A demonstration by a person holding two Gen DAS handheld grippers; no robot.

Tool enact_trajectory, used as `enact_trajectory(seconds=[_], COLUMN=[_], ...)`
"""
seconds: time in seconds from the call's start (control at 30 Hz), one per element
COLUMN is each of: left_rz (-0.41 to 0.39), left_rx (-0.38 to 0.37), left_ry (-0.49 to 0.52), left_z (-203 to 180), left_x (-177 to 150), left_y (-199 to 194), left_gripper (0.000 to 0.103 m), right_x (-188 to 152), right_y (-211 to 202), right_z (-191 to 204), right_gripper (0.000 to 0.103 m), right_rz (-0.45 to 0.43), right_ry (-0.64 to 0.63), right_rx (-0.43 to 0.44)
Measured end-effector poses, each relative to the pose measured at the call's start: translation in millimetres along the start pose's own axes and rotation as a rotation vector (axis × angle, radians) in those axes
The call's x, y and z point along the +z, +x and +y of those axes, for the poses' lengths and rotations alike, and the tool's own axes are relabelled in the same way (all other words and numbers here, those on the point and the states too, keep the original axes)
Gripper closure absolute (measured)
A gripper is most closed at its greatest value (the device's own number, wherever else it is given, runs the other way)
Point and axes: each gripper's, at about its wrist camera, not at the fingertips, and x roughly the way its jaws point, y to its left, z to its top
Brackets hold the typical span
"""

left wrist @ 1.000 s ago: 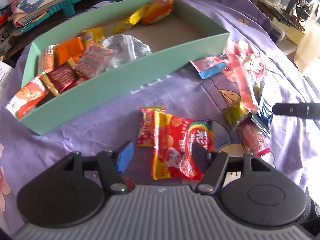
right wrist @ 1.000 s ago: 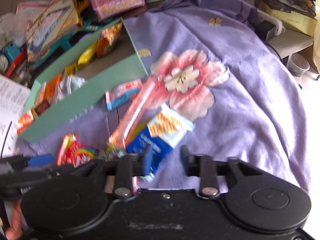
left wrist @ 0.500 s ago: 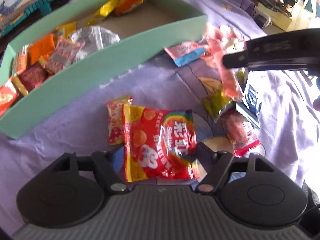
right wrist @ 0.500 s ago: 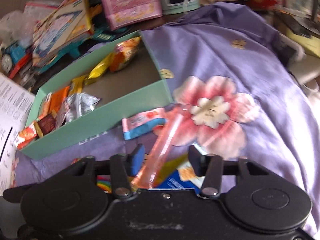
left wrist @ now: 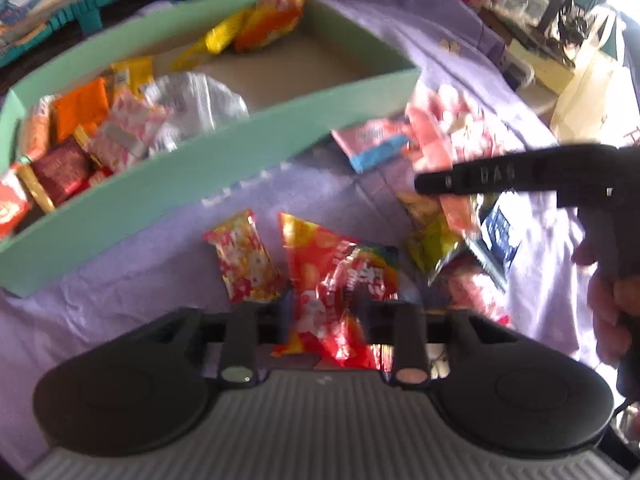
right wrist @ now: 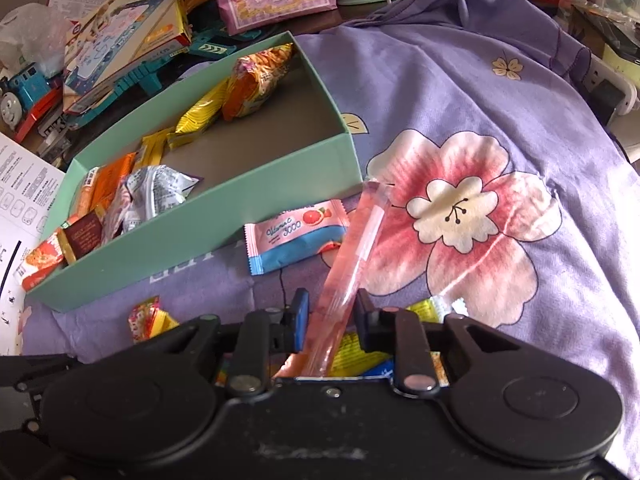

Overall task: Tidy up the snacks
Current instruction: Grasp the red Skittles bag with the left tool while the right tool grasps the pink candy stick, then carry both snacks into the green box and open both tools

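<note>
Right wrist: right gripper closing on pink jelly stick; left gripper closing on red candy bag. Confirming firm pinch before lifting toward green box ahead-left.

A rumpled lilac cloth printed with big pink blossoms drapes the worktop. At eleven o'clock lie illustrated cardboard boxes and a blue toy train (partly cropped); strong daylight glares from three o'clock.

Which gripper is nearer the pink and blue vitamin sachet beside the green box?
Right. The right gripper, closing on a pink tube, sits just below the sachet; the left gripper is farther away, closing on the red bag.
</note>
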Motion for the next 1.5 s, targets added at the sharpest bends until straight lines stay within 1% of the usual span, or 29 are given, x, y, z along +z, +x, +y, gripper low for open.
enact_trajectory(seconds=[0.03,0.2,0.3,0.53,0.73,0.87,1.0,1.1,1.2,1.33,1.5], left_rz=[-0.012,-0.015,-0.028,-0.063,-0.126,-0.192,-0.251,-0.263,-0.254,-0.223,-0.179], left_rx=[-0.002,0.007,0.009,0.003,-0.009,0.007,0.032,0.043,0.044,0.042,0.039], left_ry=[-0.004,-0.024,-0.030,-0.050,-0.062,-0.056,-0.050,-0.061,-0.069,-0.075,-0.090], left_z=[0,2,3,7,10,13,21,26,30,35,40], left_x=[1,6,8,11,25,51,90,120,141,153,157], left_y=[-3,-8,-15,-34,-58,-72,-78,-71,-55,-31,-1], left_gripper=[0.085,0.088,0.089,0.091,0.091,0.092,0.092,0.092,0.092,0.092,0.092], right_x=[-1,-4,-4,-2,11,34,62,85,102,120,134], right_y=[-3,-19,-27,-50,-71,-76,-66,-51,-33,-8,20], right_z=[-2,-10,-13,-10,-6,7,23,35,42,45,48], right_gripper=[0.081,0.086,0.086,0.086,0.086,0.086,0.086,0.086,0.086,0.086,0.086], right_rz=[-0.001,-0.007,-0.007,-0.051,-0.099,-0.130,-0.151,-0.155,-0.150,-0.129,-0.105], right_ry=[0.010,0.034,0.051,0.061,0.058,0.039,0.012,0.004,-0.003,-0.021,-0.049], right_rx=[0.004,0.017,0.034,0.044,0.049,0.067,0.080,0.081,0.072,0.064,0.057])
